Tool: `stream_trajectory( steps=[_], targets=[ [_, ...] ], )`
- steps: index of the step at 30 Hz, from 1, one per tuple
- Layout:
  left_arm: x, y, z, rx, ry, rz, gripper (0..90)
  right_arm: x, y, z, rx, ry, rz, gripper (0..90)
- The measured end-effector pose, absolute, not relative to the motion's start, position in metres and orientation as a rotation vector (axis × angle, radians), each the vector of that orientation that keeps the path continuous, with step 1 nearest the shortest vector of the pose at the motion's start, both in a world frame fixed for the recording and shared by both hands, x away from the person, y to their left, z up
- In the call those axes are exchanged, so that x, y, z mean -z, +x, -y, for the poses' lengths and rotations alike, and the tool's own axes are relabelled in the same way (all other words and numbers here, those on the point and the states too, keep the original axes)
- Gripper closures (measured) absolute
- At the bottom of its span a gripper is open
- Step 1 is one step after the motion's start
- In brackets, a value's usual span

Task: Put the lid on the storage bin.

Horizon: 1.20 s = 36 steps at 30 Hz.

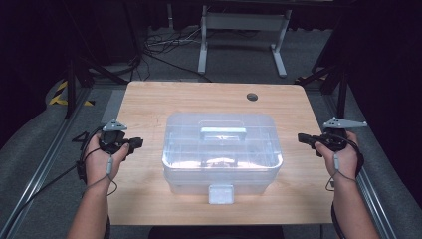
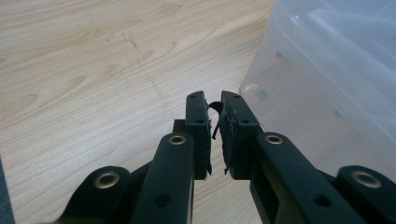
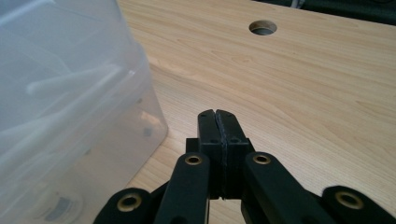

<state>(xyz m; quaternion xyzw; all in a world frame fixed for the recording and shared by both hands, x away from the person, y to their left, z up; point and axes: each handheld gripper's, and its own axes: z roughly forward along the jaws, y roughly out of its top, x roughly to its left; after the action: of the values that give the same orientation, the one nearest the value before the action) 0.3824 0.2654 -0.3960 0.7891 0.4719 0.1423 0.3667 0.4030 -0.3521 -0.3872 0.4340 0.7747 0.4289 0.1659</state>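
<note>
Between both tongs the clear lidded plastic box (image 1: 222,152) is flanked, long axis crosswise — left tongs (image 1: 137,143) barely parted, right tongs (image 1: 302,138) clenched, both empty.

Premises present as a laboratory or recording studio rather than a home or office. A single light wooden table (image 1: 149,104) with a round cable hole (image 1: 252,96) near its far right corner stands on grey carpeted floor (image 1: 30,149). Black curtains (image 1: 388,59) close off the left and right sides. Loose black cables (image 1: 164,45) lie on the floor beyond the far edge, beside the white metal legs of a stand (image 1: 202,47). Yellow-and-black hazard tape (image 1: 60,92) marks the floor at far left, and dark metal rails (image 1: 47,159) run along both sides of the table
</note>
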Motion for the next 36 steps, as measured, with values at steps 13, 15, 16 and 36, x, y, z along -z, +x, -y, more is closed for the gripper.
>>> stream_trajectory(
  steps=[13,15,16,36],
  targets=[
    [0.421,0.395,-0.262,-0.358,2.058,-1.221,79.6,0.424,0.421,0.358,-1.191,1.305,-2.201,88.3],
    [0.426,0.396,-0.261,-0.360,2.070,-1.222,78.9,0.430,0.423,0.359,-1.183,1.316,-2.202,87.6],
    [0.428,0.397,-0.262,-0.362,2.078,-1.220,78.6,0.432,0.424,0.359,-1.182,1.320,-2.205,86.9],
    [0.452,0.403,-0.264,-0.323,2.152,-1.272,69.6,0.464,0.435,0.356,-1.061,1.333,-2.240,67.3]
  ],
)
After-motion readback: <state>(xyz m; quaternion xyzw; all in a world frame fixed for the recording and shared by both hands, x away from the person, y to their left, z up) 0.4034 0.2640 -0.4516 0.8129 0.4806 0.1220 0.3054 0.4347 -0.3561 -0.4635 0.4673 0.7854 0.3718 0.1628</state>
